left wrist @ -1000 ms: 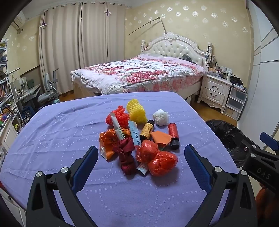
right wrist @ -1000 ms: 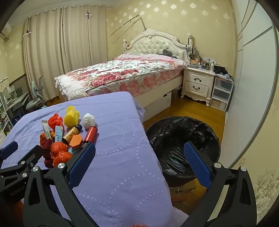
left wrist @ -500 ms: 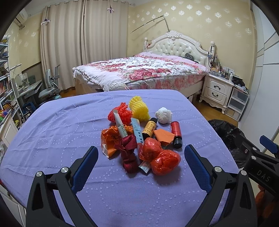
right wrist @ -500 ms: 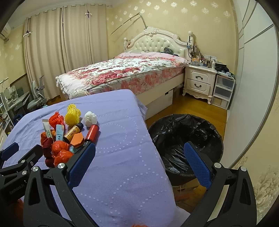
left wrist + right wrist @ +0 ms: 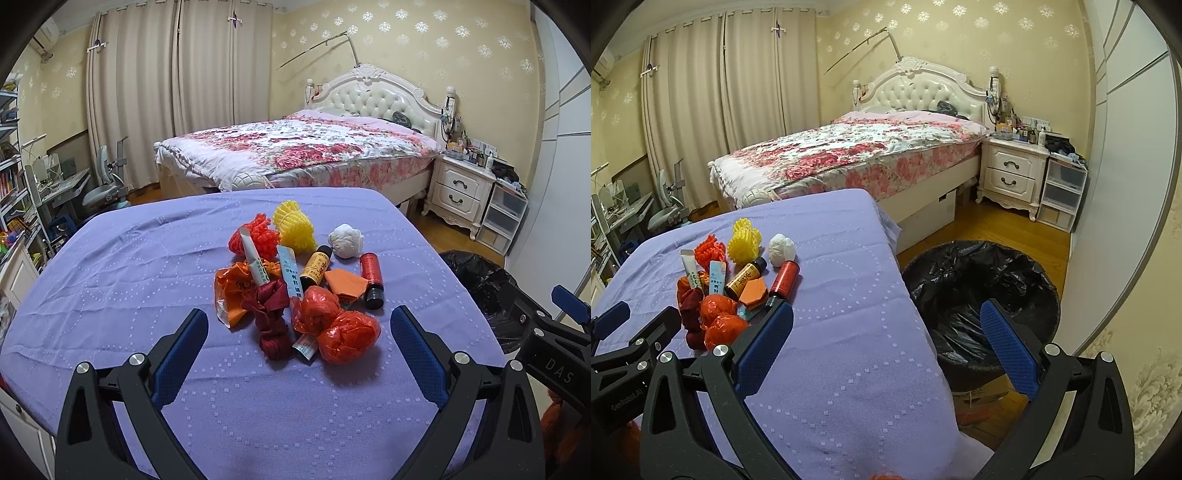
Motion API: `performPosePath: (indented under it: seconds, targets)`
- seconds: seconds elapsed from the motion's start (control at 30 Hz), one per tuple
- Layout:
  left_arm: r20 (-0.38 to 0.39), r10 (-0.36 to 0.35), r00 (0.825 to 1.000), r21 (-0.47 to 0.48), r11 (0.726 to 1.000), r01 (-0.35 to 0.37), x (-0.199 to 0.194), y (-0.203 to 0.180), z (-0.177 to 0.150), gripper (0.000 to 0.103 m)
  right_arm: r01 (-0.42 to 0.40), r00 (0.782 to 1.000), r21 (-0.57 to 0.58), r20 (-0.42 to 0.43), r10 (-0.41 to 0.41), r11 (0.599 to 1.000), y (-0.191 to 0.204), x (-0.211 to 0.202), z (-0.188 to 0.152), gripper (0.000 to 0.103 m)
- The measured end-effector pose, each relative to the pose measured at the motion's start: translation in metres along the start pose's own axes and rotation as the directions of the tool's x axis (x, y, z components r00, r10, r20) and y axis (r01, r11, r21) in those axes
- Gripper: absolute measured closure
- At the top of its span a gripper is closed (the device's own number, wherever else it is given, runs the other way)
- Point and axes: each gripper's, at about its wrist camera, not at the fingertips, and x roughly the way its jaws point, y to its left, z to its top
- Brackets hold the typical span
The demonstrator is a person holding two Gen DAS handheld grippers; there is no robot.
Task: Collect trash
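Left gripper (image 5: 297, 341): jaws wide apart, holding nothing, poised above the near edge of the litter. Right gripper (image 5: 886, 338): jaws likewise spread and empty, straddling the table's right edge with the bin beyond.

Directly ahead of the left jaws, at 12 o'clock, lies the crumpled orange-red plastic bag (image 5: 347, 334), touching a second, smaller red plastic wad (image 5: 314, 308). At 11 o'clock sits the knotted dark-red ribbon bundle (image 5: 271, 317), partly over a flat orange wrapper (image 5: 232, 291). Further out: two white paper sachets (image 5: 291, 271), a brown glass vial with yellow label (image 5: 316, 267), a folded orange card (image 5: 345, 282), a red-labelled small bottle (image 5: 371, 275), then red foam fruit netting (image 5: 255, 238), yellow foam fruit netting (image 5: 293, 225) and a white tissue ball (image 5: 345, 240).

All rests on the lilac dotted tablecloth (image 5: 129, 266). The black-lined round waste bin (image 5: 982, 291) stands on the floor at 3 o'clock of the pile, below table level.

Risks noted:
- Items overlap; closing on the bag may drag neighbouring pieces or pinch the cloth.
- The bottles, lying on their sides, could roll toward the edge if nudged.
- Slippery film may slide from the pads during carry to the bin.
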Motion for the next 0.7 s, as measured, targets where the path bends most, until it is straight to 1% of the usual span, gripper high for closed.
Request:
performPosePath:
  seconds: [0.53, 0.7]
  targets:
    - [-0.008, 0.001, 1.0, 0.008, 1.0, -0.001, -0.0011, -0.0045, -0.006, 0.007, 0.003, 1.0, 0.008, -0.007, -0.003, 1.0, -0.0088, -0.0032, -0.0044, 0.004]
    - [-0.009, 0.002, 1.0, 0.008, 1.0, -0.002, 0.0003, -0.0056, -0.0034, 0.007, 0.005, 1.0, 0.007, -0.01, -0.005, 1.0, -0.0089, -0.0017, -0.0047, 0.004]
